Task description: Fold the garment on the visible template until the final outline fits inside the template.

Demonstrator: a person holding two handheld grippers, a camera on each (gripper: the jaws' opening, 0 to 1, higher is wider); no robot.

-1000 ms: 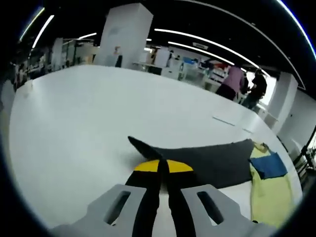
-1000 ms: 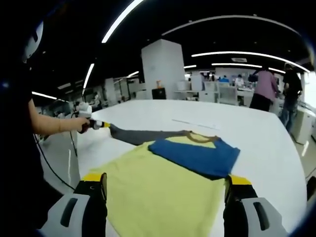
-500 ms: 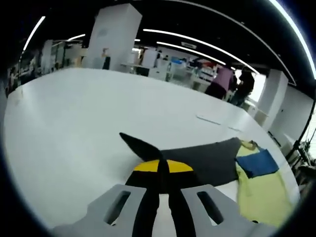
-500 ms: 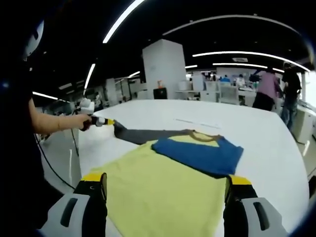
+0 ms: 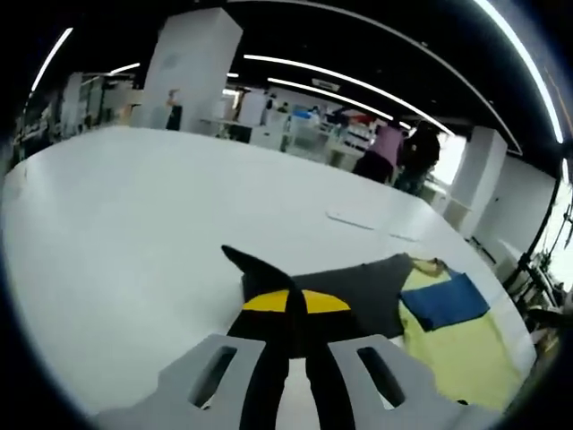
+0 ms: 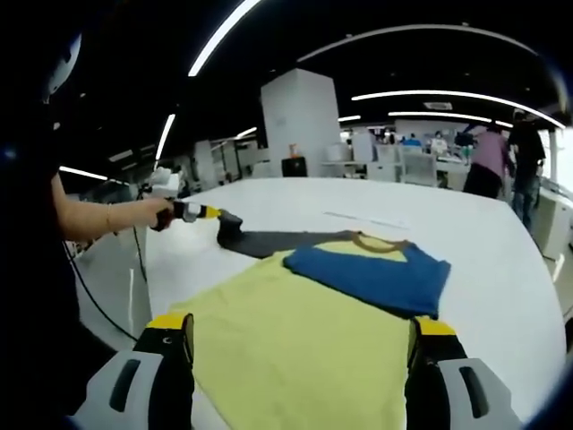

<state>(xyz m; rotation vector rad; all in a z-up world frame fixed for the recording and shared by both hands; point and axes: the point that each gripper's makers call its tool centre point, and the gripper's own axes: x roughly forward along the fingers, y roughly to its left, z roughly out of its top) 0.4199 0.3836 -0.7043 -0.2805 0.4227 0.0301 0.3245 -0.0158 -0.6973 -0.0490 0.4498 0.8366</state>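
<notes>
Left gripper (image 5: 287, 305) clenched on my yellow cotton shirt's (image 6: 304, 336) dark grey sleeve (image 5: 345, 291); right gripper (image 6: 300, 345) released above the shirt's hem.

No text, label, brand, number or sign can be read in either view. The garment (image 6: 304, 331) carries no legible print, and anything on the far pillar (image 6: 300, 121) and the desks beyond the table is too small and blurred to make out.
</notes>
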